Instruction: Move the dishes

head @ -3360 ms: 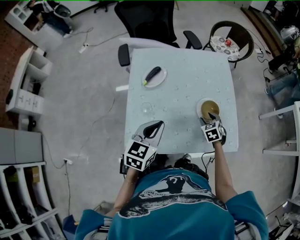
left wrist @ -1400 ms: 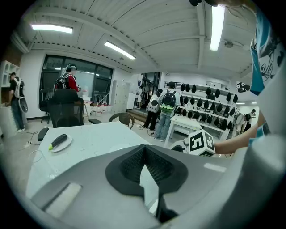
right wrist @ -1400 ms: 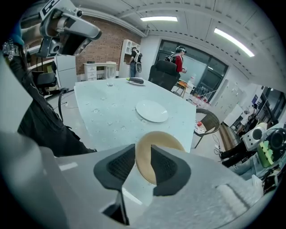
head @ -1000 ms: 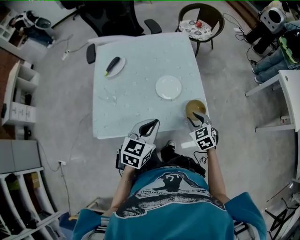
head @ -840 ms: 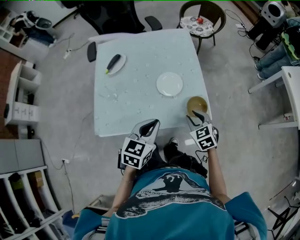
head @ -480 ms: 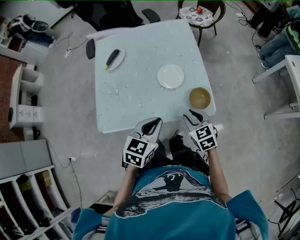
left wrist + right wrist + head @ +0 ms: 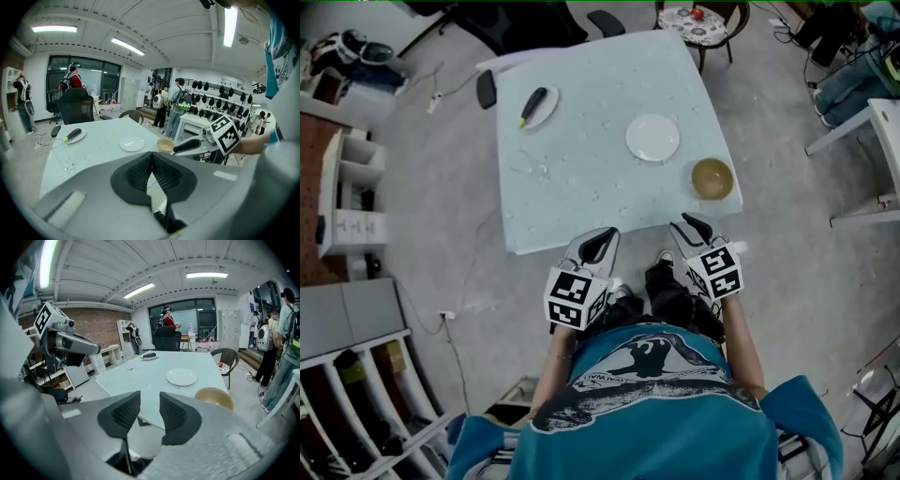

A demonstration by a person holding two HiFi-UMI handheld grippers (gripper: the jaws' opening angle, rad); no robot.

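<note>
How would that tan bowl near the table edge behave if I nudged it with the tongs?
The tan bowl looks rigid, wide and low, so it would probably slide rather than tip on the smooth table. It sits close to the edge, so an outward push could drop it, and it may break.

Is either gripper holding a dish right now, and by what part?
Nothing is held. The left gripper has its jaws together on nothing; the right gripper has its jaws apart, empty. The bowl sits on the table, clear of both.

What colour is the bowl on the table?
The bowl is golden-brown, seen best in the head view.
</note>
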